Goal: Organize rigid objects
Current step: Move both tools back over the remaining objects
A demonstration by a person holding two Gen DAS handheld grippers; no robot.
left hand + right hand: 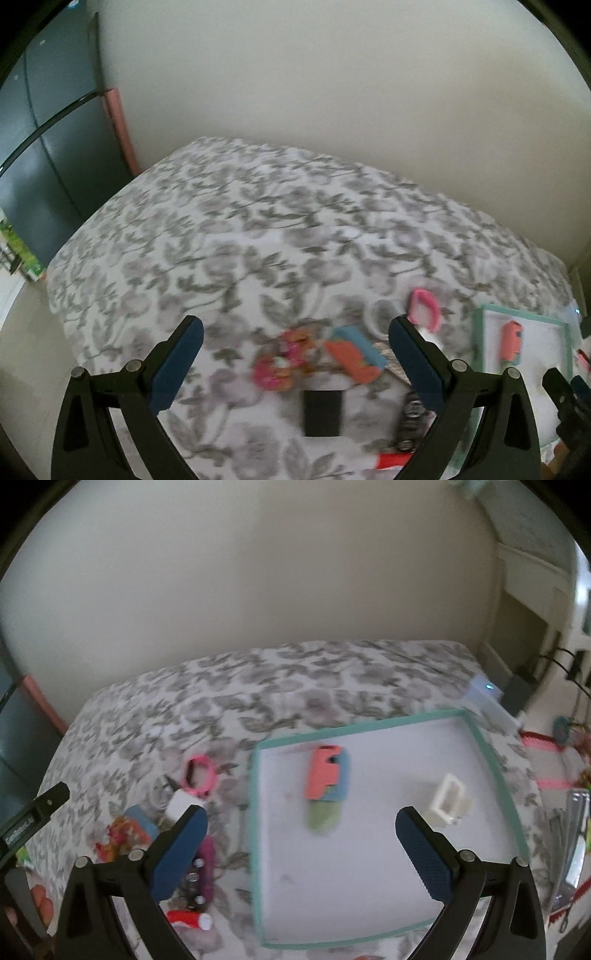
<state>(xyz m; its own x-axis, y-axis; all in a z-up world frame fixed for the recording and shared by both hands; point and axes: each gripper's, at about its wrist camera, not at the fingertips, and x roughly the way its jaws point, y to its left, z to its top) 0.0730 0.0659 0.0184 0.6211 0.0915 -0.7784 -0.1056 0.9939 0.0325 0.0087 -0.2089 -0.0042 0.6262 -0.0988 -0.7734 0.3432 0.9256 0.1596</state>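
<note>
The tray (495, 768), a shallow white rectangle with a thin teal rim, fills the centre and right of the right wrist frame and lies on a grey-and-white floral cloth (295, 679). Inside it we see a coral, blue and green block toy (327, 782) near the upper left corner and a small cream frame-shaped piece (448, 799) to its right, well apart from it. Left of the tray, on the cloth, we find the loose things: pink-handled scissors (199, 771), a white cube (179, 803), an orange and blue toy (129, 829), a row of button cells on a magenta strip (201, 875), and a red and white tube (190, 919) at the lower left. All are blurred. Our right gripper (301, 853) hangs above the tray's near half, jaws spread wide with nothing between them. In the left wrist frame our left gripper (295, 369) is likewise spread and empty, above a pink and orange toy cluster (286, 356) and a black rectangle (322, 413).
</note>
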